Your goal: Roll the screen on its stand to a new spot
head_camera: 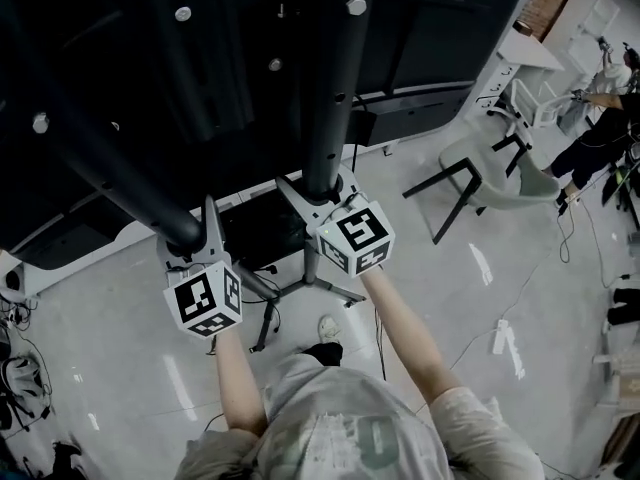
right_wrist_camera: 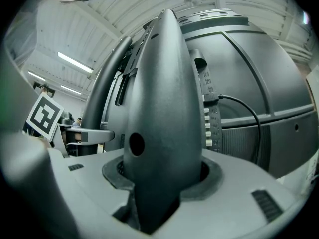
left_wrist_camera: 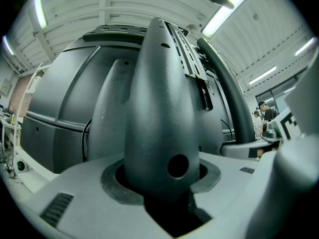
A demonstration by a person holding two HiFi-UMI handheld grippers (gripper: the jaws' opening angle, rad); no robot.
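Observation:
The big black screen [head_camera: 120,38] hangs on a wheeled stand with two thick black posts. My left gripper [head_camera: 190,246] is shut on the left post [head_camera: 110,173], and my right gripper [head_camera: 322,196] is shut on the right post [head_camera: 335,88]. In the left gripper view the left post [left_wrist_camera: 159,108] fills the notch between the grey jaws of the left gripper [left_wrist_camera: 159,179], with the screen's back [left_wrist_camera: 55,113] behind. The right gripper view shows the right gripper [right_wrist_camera: 160,180] clamped the same way round the right post [right_wrist_camera: 167,108], beside the screen's back [right_wrist_camera: 264,78] and a cable [right_wrist_camera: 249,113].
The stand's dark base legs [head_camera: 300,286] rest on the pale floor below my hands. A grey chair [head_camera: 470,183] stands to the right, with a white desk [head_camera: 525,53] and a person [head_camera: 600,118] beyond. A power strip [head_camera: 500,336] and cords lie on the floor at right.

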